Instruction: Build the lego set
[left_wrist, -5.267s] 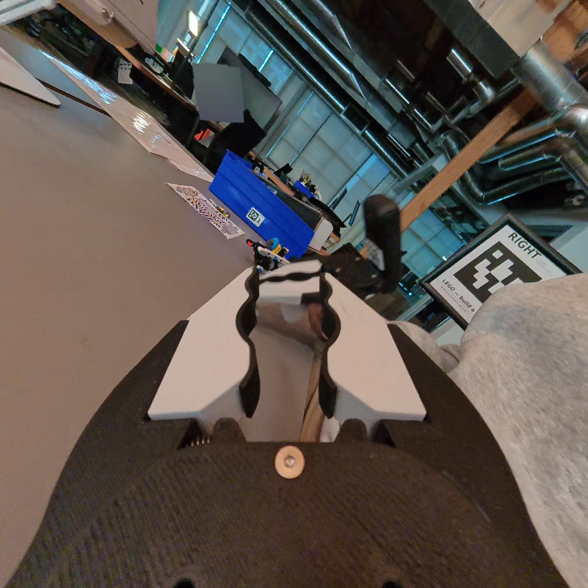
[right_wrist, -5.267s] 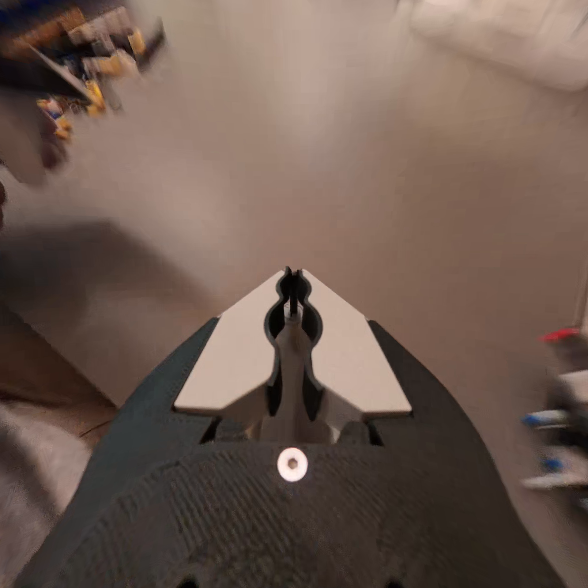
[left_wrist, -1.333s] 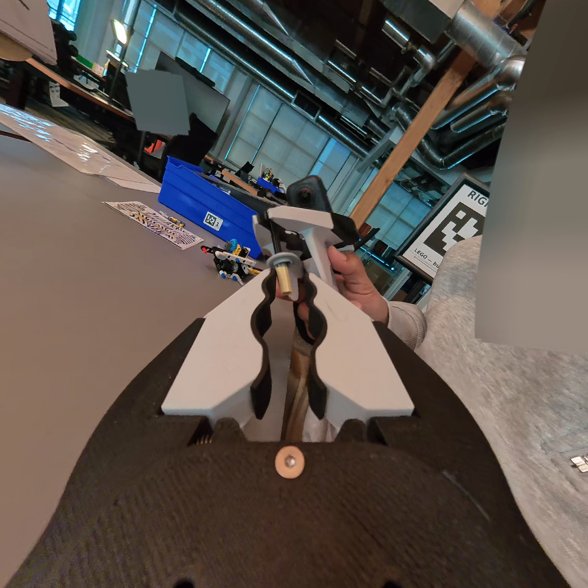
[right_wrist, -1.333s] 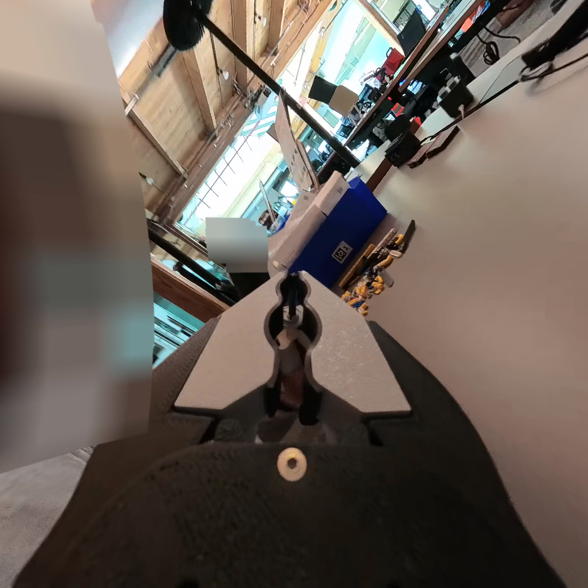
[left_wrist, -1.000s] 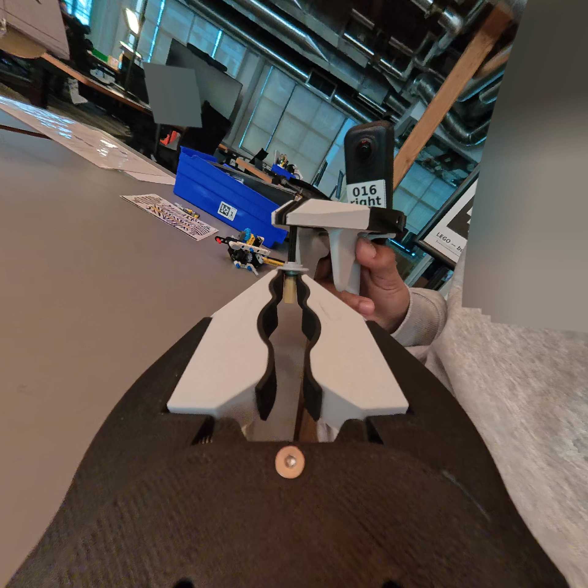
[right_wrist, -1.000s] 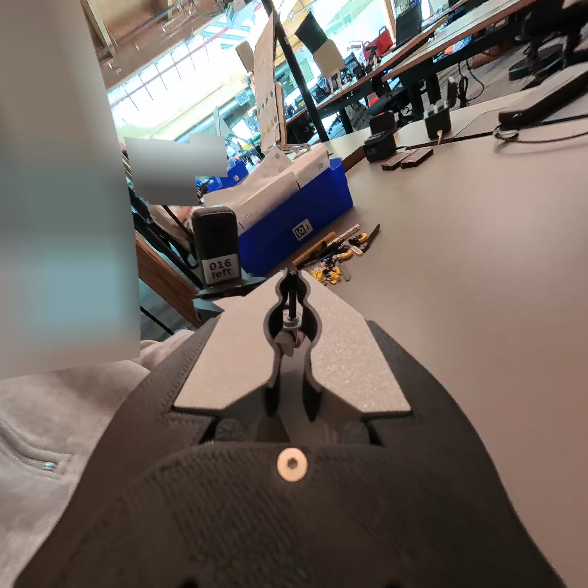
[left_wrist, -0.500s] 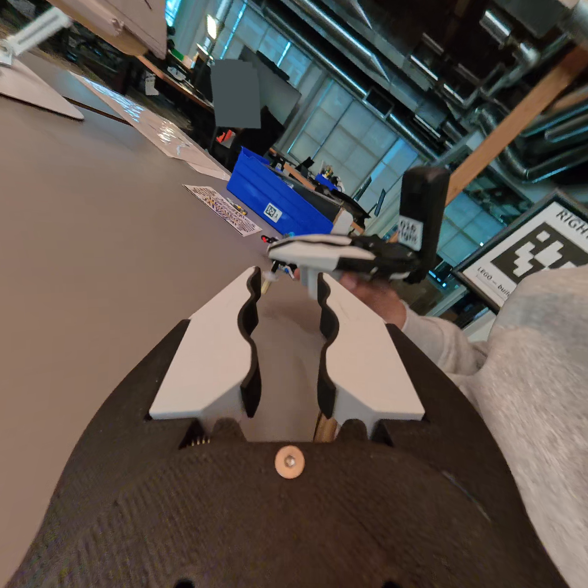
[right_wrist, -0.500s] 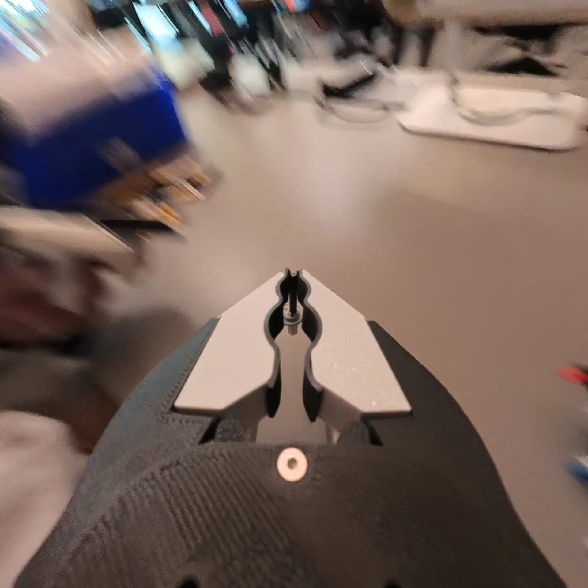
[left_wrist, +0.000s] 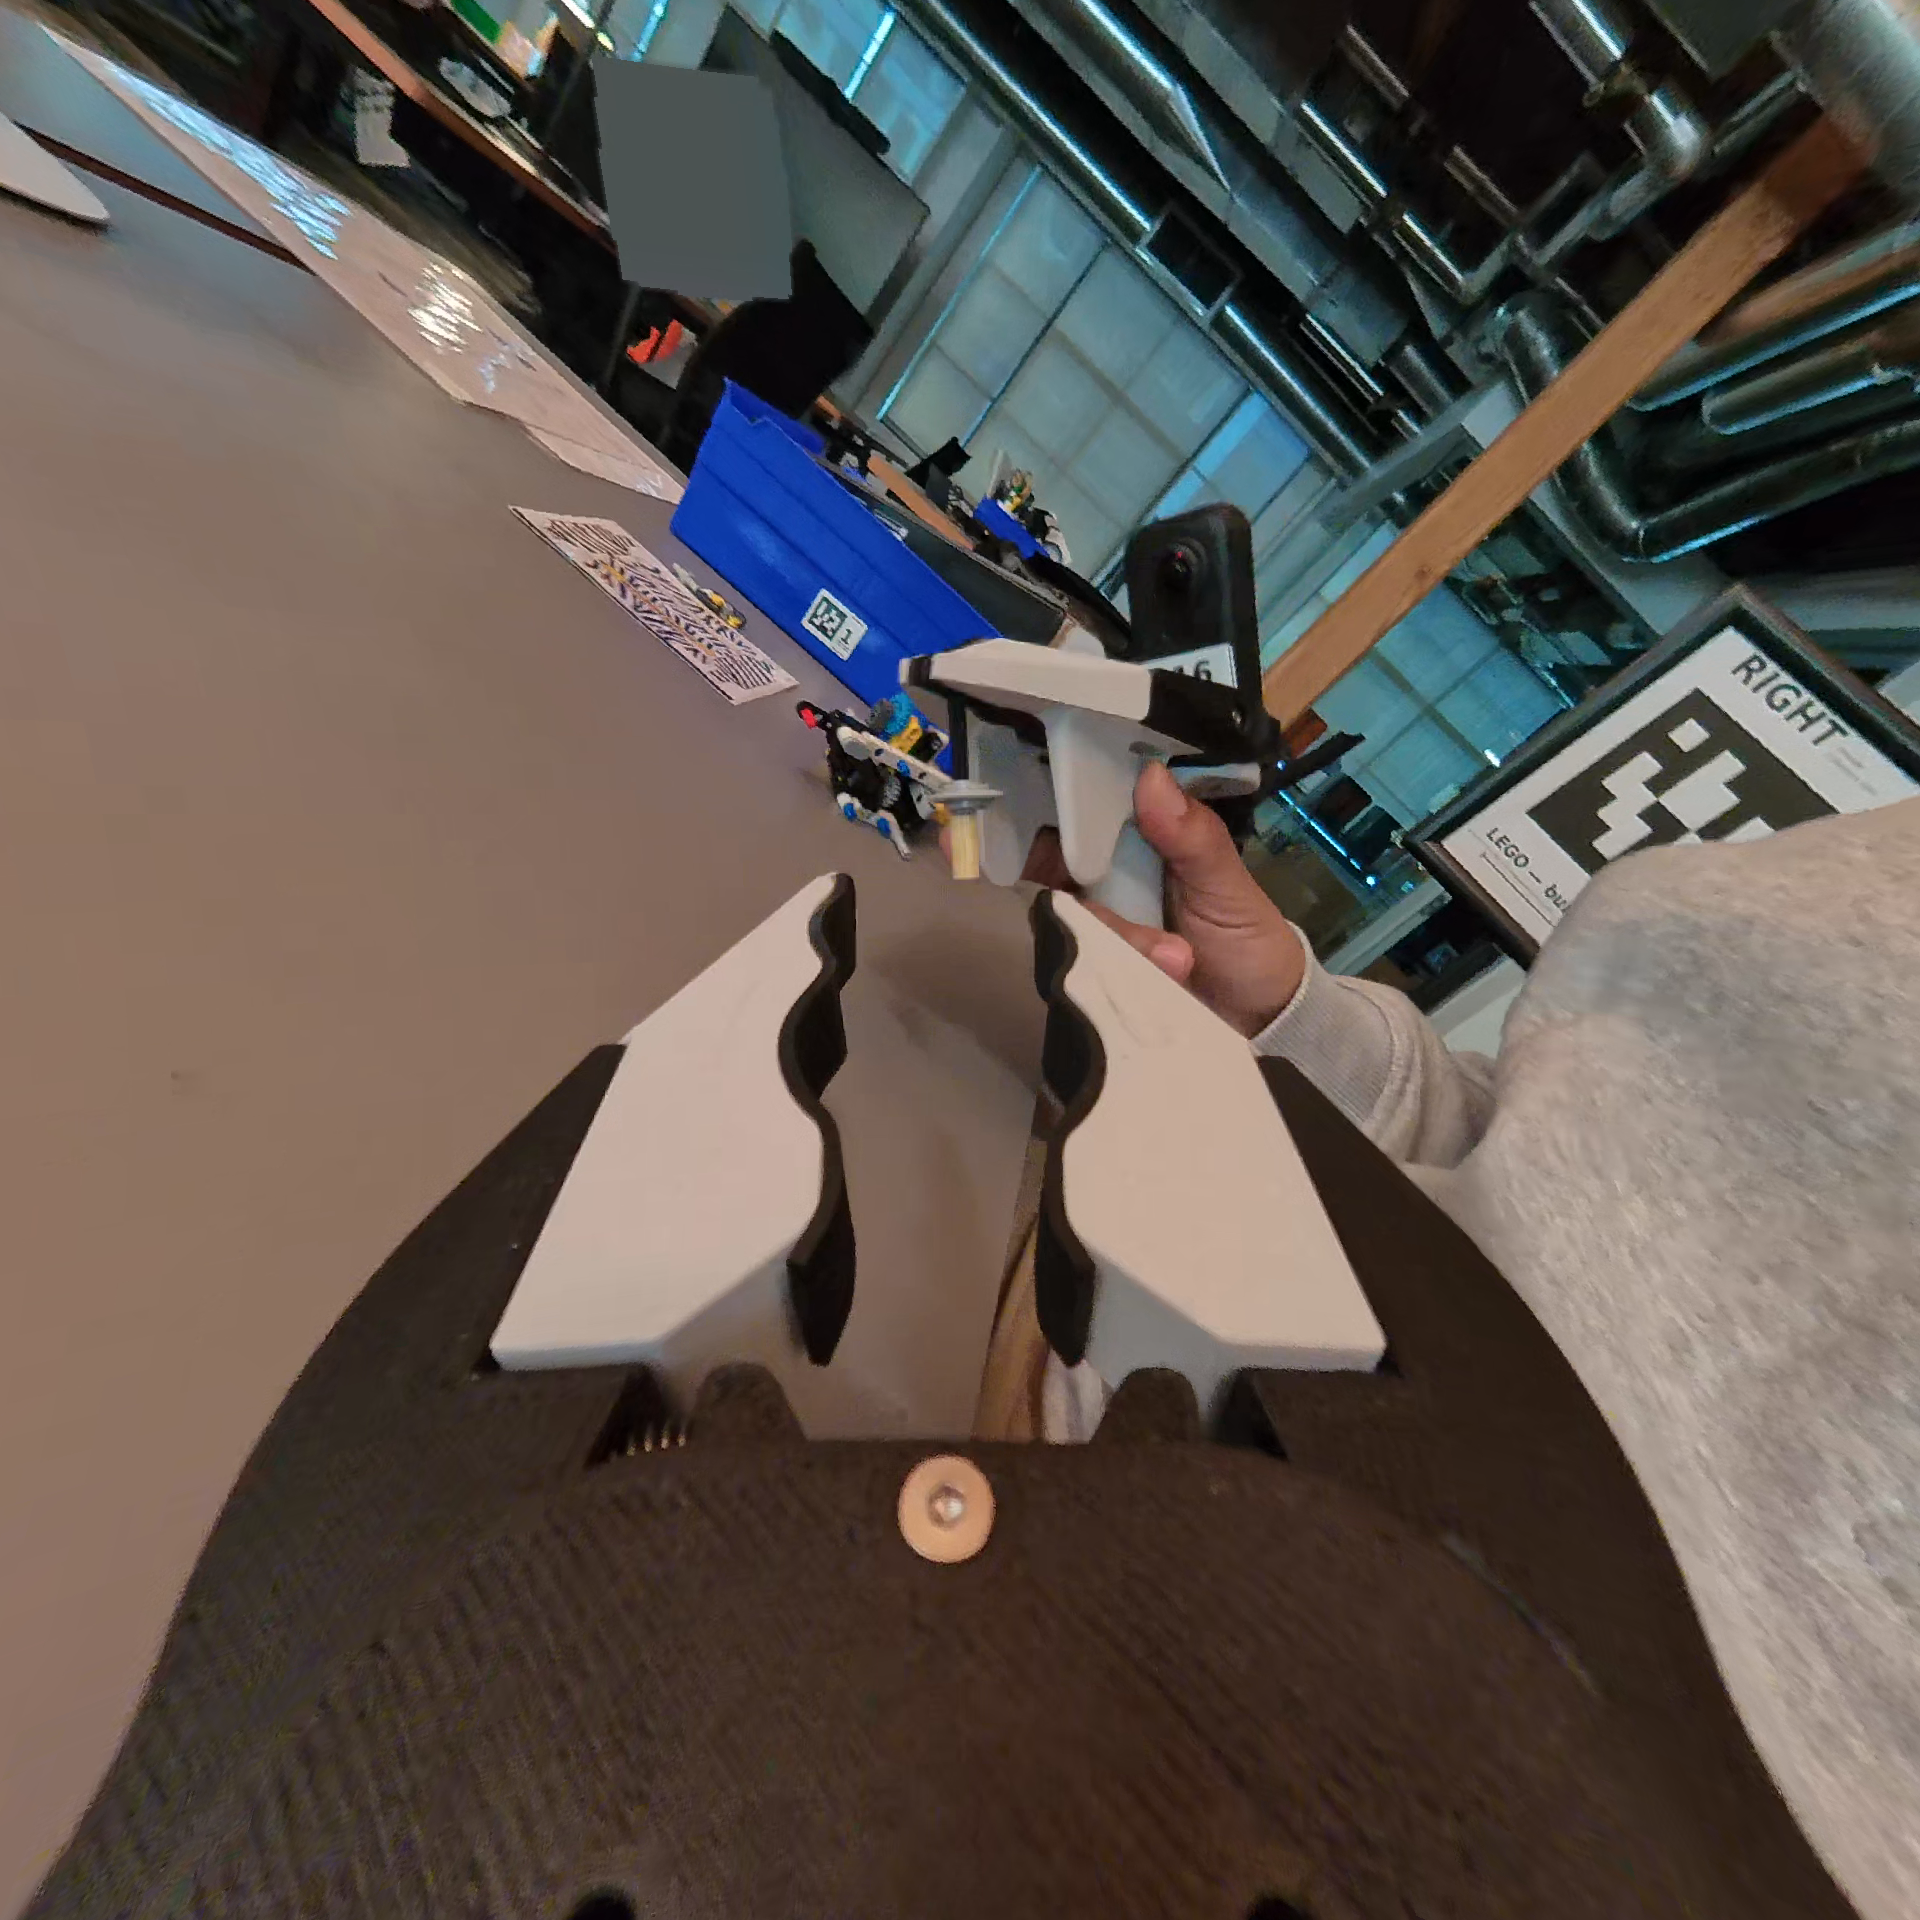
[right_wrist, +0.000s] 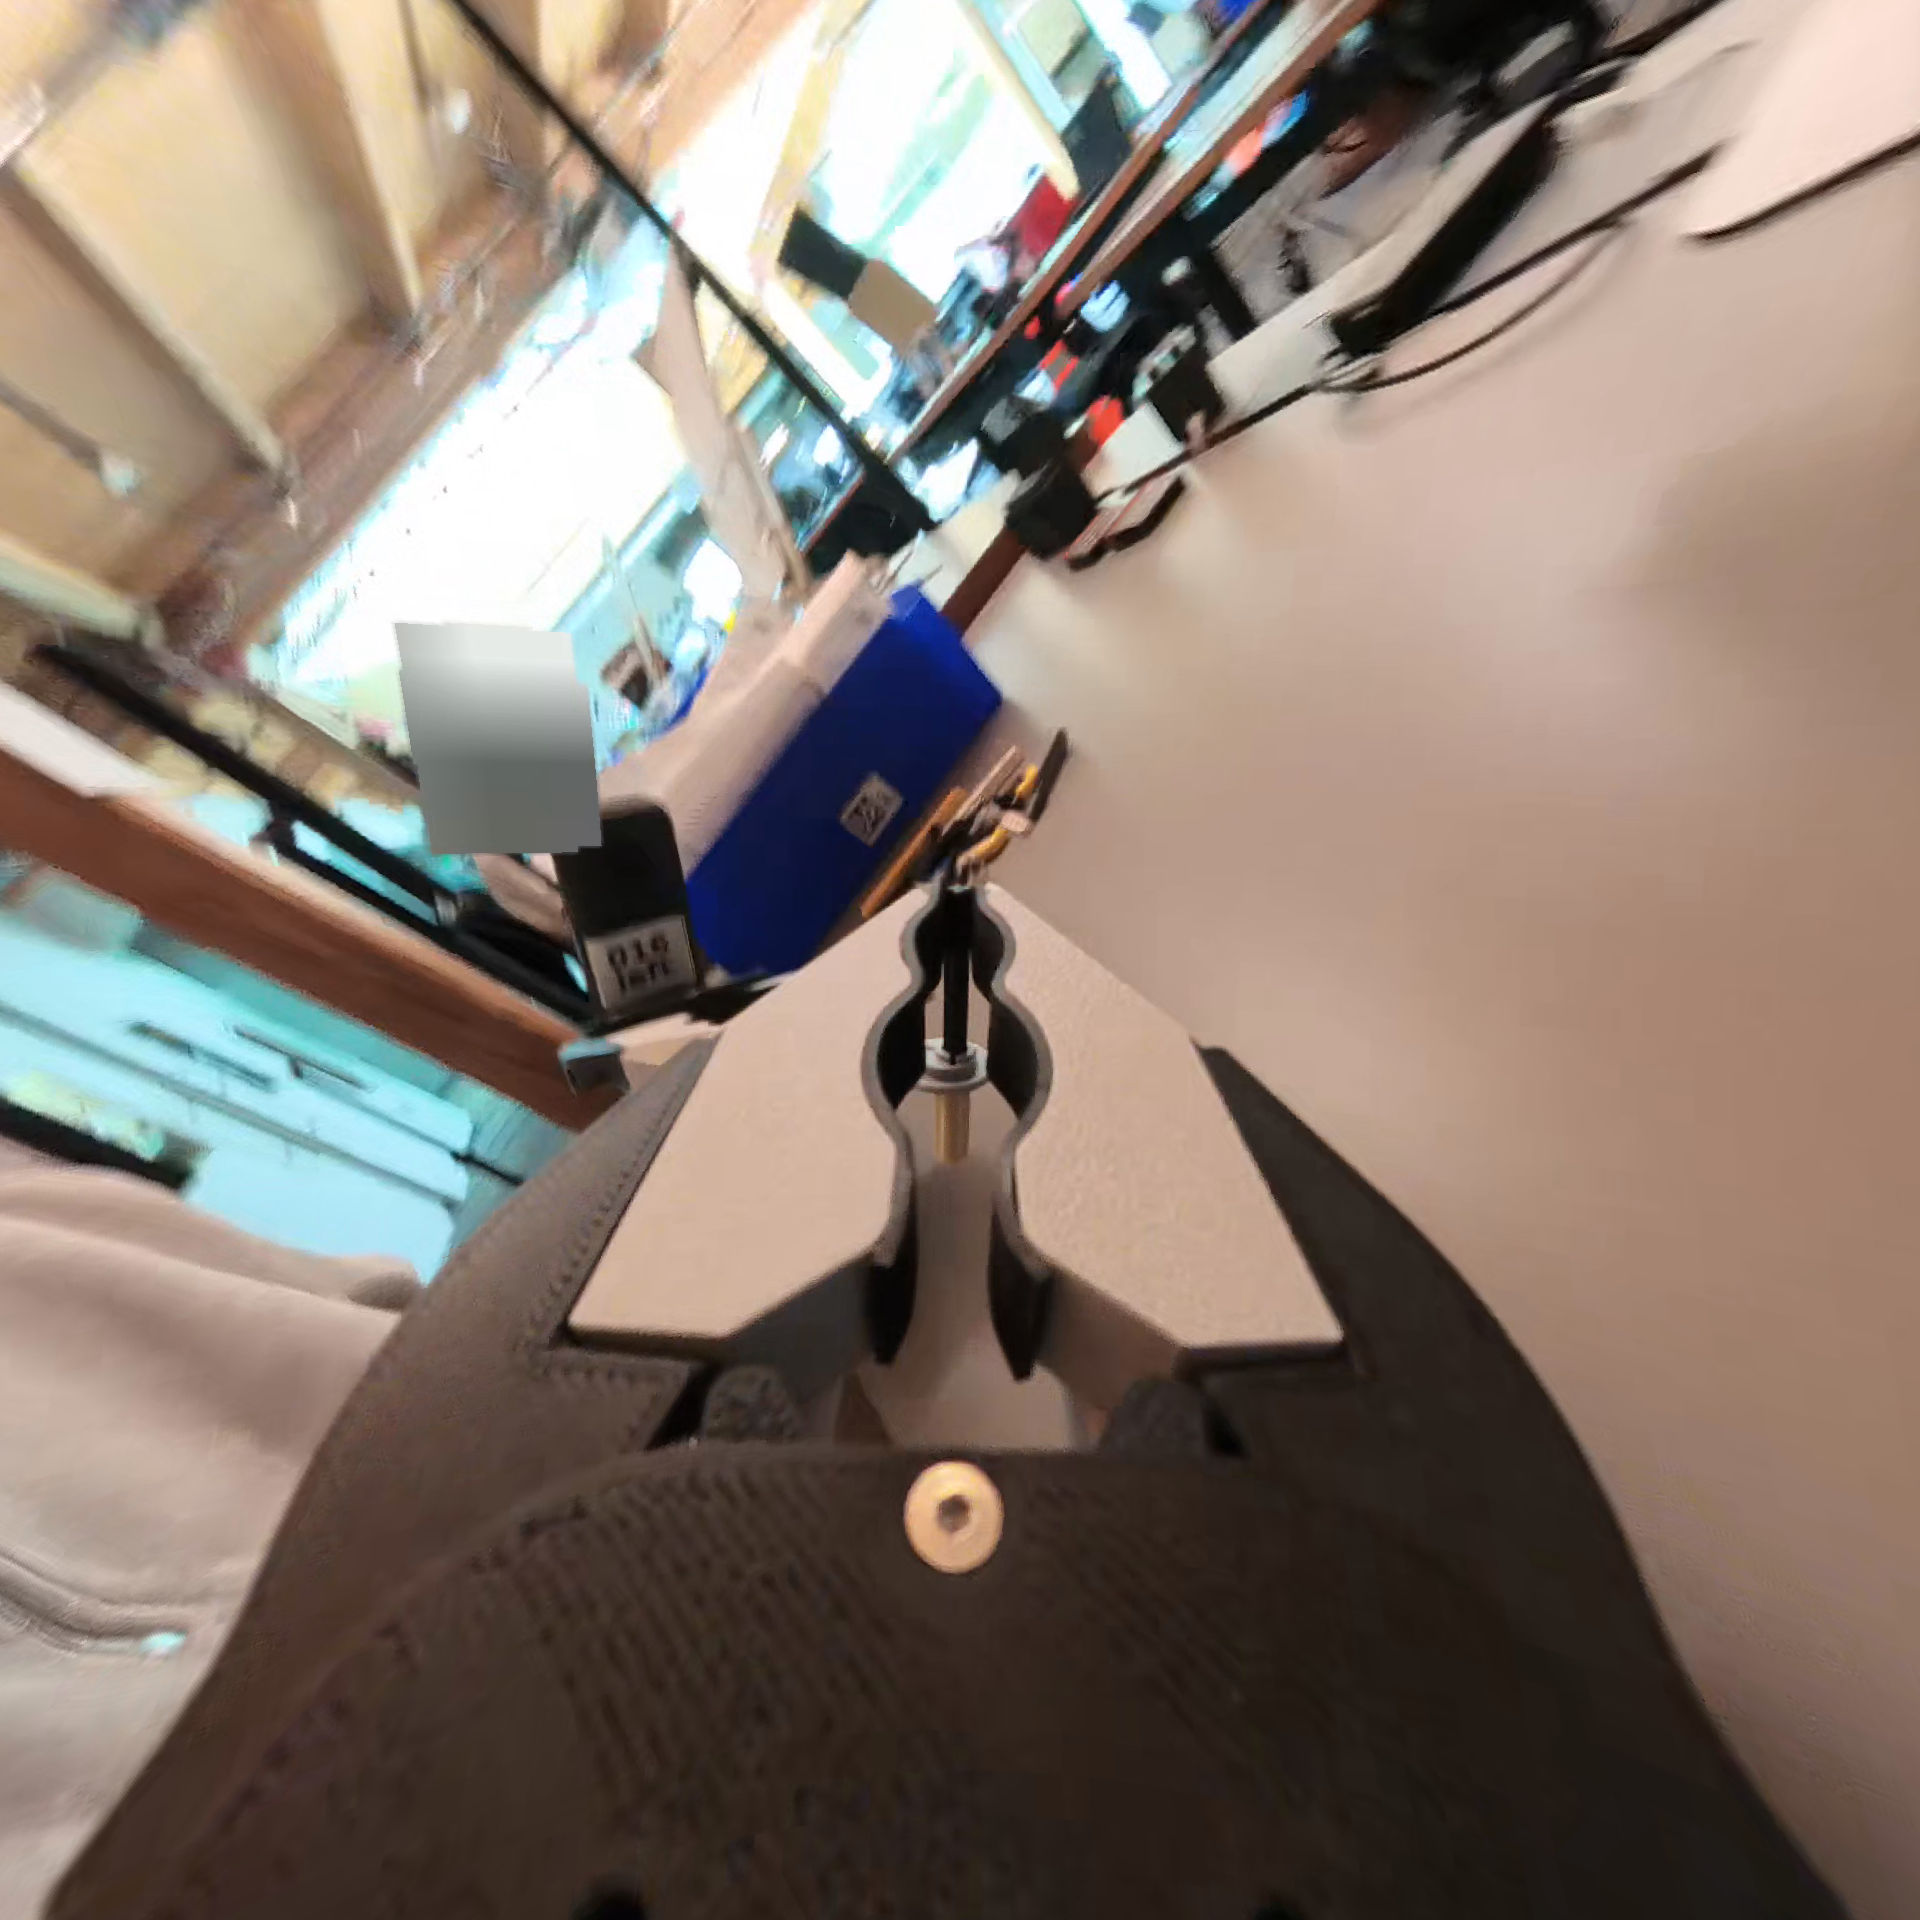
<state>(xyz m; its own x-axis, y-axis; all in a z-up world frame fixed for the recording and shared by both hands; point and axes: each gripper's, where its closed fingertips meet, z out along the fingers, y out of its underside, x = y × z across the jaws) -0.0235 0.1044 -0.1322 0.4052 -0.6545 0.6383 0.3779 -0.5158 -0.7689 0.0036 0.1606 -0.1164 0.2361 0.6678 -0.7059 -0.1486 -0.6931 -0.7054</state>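
Pinching a thin black axle (right_wrist: 953, 971) at frame centre, right gripper (right_wrist: 953, 935) clamps its top end; bush and tan pin hang below. Left gripper (left_wrist: 943, 904) spread, empty. Light, stiff, slippery: grip the shaft.

A second ago the left tool (left_wrist: 943, 894) had its white fingers pinched on the tan end of the thin black axle with a grey bushing and tan sleeve (left_wrist: 964, 821); now those fingers stand spread wide with nothing between them. The axle has left them and hangs from the tips of the right tool (left_wrist: 951, 691), which has drawn back and sits just beyond the left fingertips. The right wrist view, smeared with motion half a second ago, has swung from the grey bench (right_wrist: 1558, 831) toward the workshop windows.
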